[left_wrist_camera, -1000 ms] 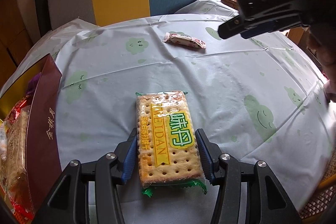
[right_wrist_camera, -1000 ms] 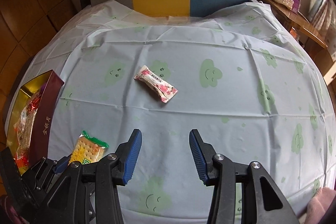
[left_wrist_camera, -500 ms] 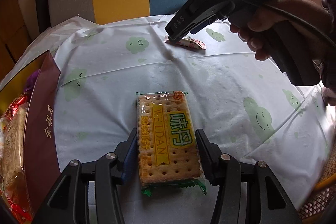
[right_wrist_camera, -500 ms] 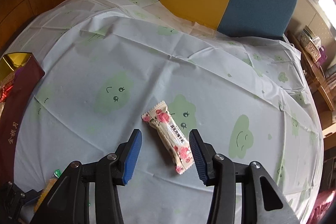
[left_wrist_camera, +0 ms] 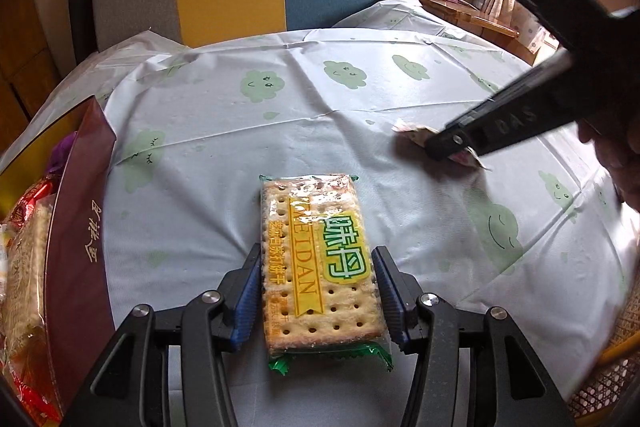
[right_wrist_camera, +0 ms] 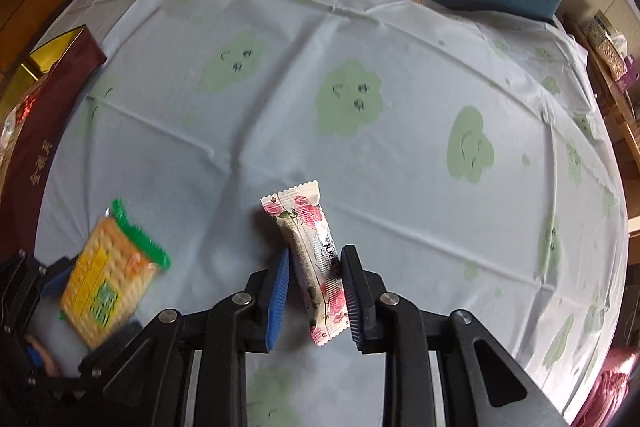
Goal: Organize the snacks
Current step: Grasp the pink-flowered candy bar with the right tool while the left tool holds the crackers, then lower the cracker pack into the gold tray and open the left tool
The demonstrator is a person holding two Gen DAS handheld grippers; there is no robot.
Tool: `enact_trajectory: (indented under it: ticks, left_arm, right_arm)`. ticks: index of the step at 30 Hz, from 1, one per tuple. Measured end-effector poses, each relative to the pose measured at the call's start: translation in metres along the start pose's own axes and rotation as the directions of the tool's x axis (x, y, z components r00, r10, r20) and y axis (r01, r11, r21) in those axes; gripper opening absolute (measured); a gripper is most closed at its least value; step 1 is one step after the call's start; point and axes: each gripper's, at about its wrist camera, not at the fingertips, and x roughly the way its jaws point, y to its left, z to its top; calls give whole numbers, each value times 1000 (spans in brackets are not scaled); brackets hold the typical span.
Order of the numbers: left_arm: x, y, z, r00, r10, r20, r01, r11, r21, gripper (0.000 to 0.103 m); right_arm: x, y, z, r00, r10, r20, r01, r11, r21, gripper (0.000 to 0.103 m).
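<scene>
Tablecloth (right_wrist_camera: 400, 75) of pale blue plastic with green clouds spreads beneath both my claws. At its left edge stands the maroon snack box (left_wrist_camera: 76, 227). My left claw (left_wrist_camera: 316, 291) is clamped on the yellow-labelled cracker packet (left_wrist_camera: 316, 259). My right claw (right_wrist_camera: 314, 293) straddles the rose-printed candy bar (right_wrist_camera: 316, 259), pads just beside it; gripped or not, I cannot tell.

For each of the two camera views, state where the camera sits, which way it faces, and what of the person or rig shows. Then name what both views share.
Left wrist: rides the left claw, facing forward over the cracker pack; the person's right hand shows.
Right wrist: rides the right claw, looking down at the floral snack bar.
Shared: both snacks, the maroon box, the cloud-print tablecloth.
</scene>
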Motion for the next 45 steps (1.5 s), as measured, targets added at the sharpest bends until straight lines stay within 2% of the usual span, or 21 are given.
enact_trajectory:
  ticks: [5, 10, 18, 32, 45]
  left_arm:
    - [1, -2, 3, 1000, 12, -13, -11, 1000, 15, 51]
    - [-2, -1, 7, 999, 22, -40, -22, 1000, 13, 48]
    - [-38, 2, 9, 998, 67, 22, -67, 998, 15, 48]
    - [-105, 47, 8, 980, 179, 90, -168, 979, -119, 48]
    - [-133, 98, -11, 957, 278, 81, -255, 941, -221, 48]
  right_arm:
    - [-10, -4, -43, 999, 37, -35, -35, 998, 56, 27]
    - [-5, -3, -61, 1000, 25, 2, -25, 997, 68, 29]
    - [-7, 5, -74, 1000, -3, 26, 2, 1000, 16, 29]
    - [-9, 38, -87, 998, -47, 51, 49, 998, -41, 29]
    - [-14, 67, -91, 994, -83, 68, 89, 992, -94, 28]
